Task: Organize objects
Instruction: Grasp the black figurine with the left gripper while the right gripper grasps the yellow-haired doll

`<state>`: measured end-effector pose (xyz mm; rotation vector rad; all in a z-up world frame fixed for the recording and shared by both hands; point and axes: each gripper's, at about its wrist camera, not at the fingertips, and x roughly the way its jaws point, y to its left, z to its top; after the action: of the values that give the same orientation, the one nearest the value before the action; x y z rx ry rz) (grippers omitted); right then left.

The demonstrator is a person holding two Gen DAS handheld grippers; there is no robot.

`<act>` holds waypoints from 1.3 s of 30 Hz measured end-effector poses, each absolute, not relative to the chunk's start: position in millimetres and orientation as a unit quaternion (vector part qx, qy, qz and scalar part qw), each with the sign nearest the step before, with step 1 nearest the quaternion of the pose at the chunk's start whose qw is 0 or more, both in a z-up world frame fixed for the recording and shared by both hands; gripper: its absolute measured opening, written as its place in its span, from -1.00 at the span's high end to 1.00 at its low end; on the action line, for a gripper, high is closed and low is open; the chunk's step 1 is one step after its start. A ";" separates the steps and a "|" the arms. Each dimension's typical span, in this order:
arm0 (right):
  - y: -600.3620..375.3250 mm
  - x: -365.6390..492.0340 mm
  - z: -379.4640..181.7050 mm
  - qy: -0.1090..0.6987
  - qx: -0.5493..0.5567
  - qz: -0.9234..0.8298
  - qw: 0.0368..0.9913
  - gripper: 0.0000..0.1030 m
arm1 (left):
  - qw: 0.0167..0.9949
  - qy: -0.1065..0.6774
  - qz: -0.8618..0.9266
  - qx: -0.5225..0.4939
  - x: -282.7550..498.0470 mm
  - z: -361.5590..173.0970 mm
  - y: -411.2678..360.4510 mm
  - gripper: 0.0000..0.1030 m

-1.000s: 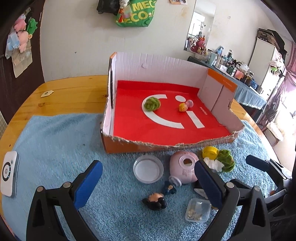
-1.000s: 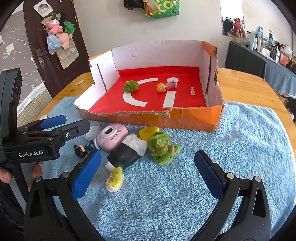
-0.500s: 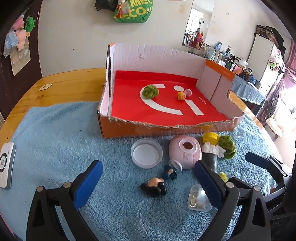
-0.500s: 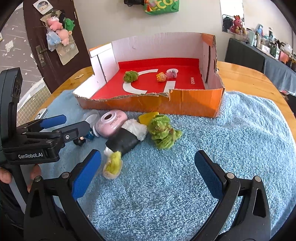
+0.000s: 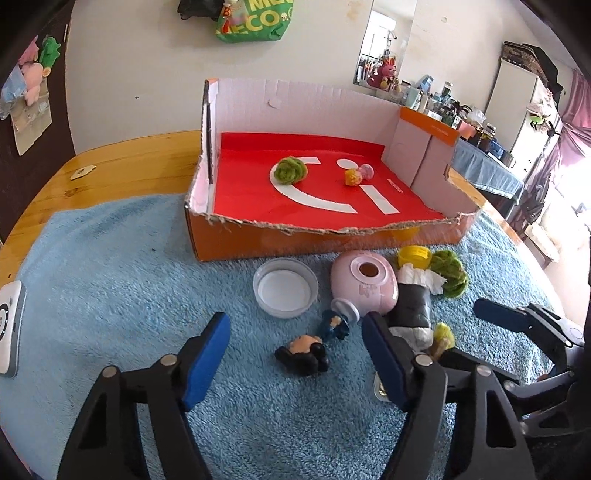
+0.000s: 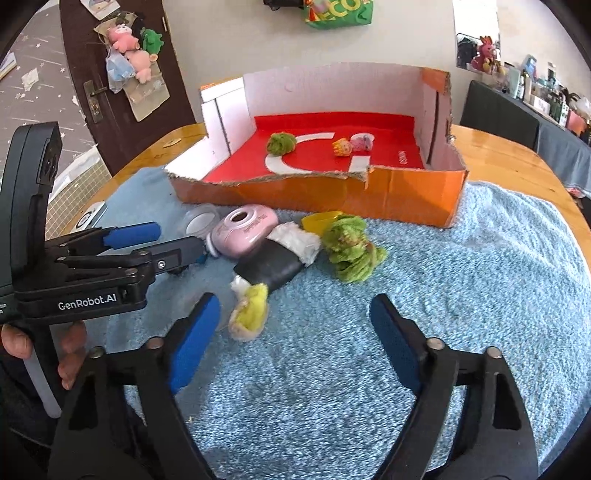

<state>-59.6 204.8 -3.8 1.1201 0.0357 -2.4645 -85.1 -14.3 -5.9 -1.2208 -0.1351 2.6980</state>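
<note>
Green bag (image 5: 255, 20) on the wall, mirror (image 5: 384, 48), plush toys (image 6: 135, 44) on the door

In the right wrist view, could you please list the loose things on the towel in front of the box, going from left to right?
Clear round lid → pink case → black-wrapped bundle → green fuzzy toy.

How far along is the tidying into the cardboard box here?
Done: three small toys, a green ball, a yellow one and a pink one, lie in the box. In hand: nothing; the left gripper and right gripper have just been closing, with nothing gripped. Left: the dish, pink case, black figure and others on the towel.
</note>
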 end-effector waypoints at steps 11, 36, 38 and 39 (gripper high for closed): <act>198.9 -58.4 -10.7 0.000 0.419 -0.875 0.243 0.25 | 0.110 -0.044 0.903 -0.413 -83.5 -12.2 -11.4 0.02; 189.3 -48.7 -11.4 -0.001 0.423 -0.862 0.281 0.67 | 0.118 -0.038 0.902 -0.414 -80.0 -14.6 -11.0 0.38; 188.8 -47.6 -10.1 -0.001 0.421 -0.862 0.283 0.67 | 0.118 -0.041 0.903 -0.412 -79.0 -14.3 -11.5 0.38; 188.6 -47.1 -9.0 -0.001 0.419 -0.862 0.284 0.67 | 0.119 -0.043 0.903 -0.410 -78.2 -13.9 -12.0 0.38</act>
<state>-47.1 188.6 -9.0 1.1208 -0.0035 -2.3072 -78.2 -12.0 -13.9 -1.2005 -0.1265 2.6412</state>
